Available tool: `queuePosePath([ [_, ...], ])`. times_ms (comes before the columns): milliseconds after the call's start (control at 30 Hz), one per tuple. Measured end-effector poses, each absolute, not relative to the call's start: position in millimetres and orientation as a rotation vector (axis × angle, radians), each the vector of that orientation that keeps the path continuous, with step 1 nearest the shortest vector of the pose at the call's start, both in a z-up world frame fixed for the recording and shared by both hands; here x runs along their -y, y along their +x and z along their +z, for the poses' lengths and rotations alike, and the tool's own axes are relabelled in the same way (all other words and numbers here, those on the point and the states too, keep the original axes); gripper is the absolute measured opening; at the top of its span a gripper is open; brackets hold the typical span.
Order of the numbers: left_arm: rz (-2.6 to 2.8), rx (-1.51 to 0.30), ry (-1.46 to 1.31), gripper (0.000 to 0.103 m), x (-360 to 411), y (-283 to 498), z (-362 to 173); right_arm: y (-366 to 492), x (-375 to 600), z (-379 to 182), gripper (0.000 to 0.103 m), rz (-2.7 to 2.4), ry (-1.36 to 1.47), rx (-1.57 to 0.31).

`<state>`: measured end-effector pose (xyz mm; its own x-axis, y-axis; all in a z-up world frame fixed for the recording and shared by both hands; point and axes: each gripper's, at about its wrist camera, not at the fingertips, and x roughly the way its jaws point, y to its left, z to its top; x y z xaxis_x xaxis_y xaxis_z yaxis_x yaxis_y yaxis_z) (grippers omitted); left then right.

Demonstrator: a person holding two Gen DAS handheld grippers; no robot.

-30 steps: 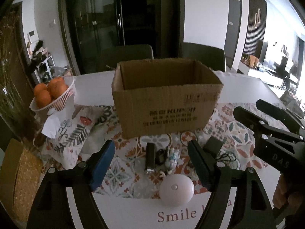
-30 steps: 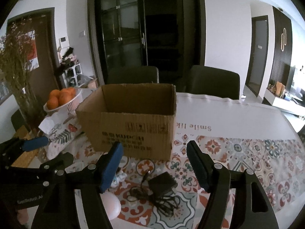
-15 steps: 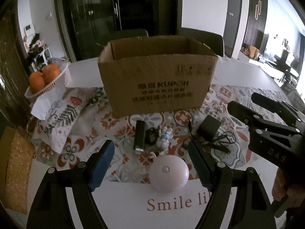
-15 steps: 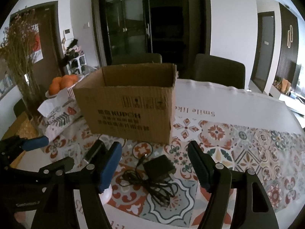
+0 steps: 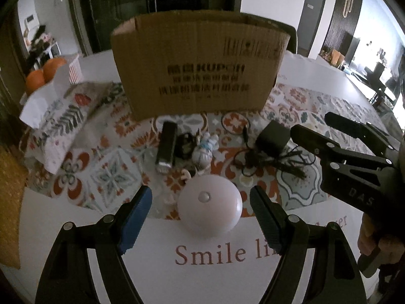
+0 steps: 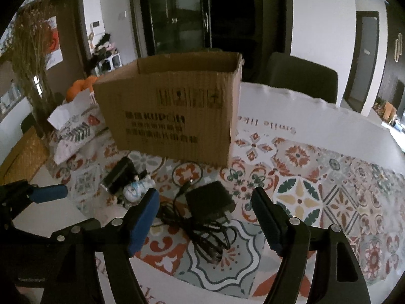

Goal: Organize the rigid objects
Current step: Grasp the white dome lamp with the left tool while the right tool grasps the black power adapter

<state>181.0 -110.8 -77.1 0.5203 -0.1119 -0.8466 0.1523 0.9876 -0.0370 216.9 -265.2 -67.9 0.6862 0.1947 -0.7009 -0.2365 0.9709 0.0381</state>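
Observation:
An open cardboard box (image 5: 200, 65) stands on the patterned tablecloth; it also shows in the right wrist view (image 6: 172, 111). In front of it lie a black stick-shaped device (image 5: 166, 147), a small white figurine (image 5: 204, 148), a round pink-white dome (image 5: 209, 207) and a black power adapter with cord (image 6: 210, 202). My left gripper (image 5: 201, 200) is open, its fingers either side of the dome, just above it. My right gripper (image 6: 205, 204) is open, its fingers either side of the adapter, which also shows in the left wrist view (image 5: 272, 139).
A white basket of oranges (image 5: 48, 73) and a floral tissue pack (image 5: 63, 116) sit left of the box. A woven mat (image 5: 10, 202) lies at the table's left edge. Dark chairs (image 6: 301, 76) stand behind the table. Dried flowers (image 6: 27, 40) stand far left.
Both grippers have moved forward and down toward the table. The dome now lies between the left fingers and the adapter between the right fingers. Both stay open.

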Motion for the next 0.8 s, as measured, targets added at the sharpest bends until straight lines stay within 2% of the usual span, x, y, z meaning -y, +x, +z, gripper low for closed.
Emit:
queuePosePath([
  [800, -0.161, -1.112, 0.050, 0.084, 122.0, 193.0, -121.4, 244.2, 268.5, -106.5, 0.076, 0.299, -0.138, -0.852],
])
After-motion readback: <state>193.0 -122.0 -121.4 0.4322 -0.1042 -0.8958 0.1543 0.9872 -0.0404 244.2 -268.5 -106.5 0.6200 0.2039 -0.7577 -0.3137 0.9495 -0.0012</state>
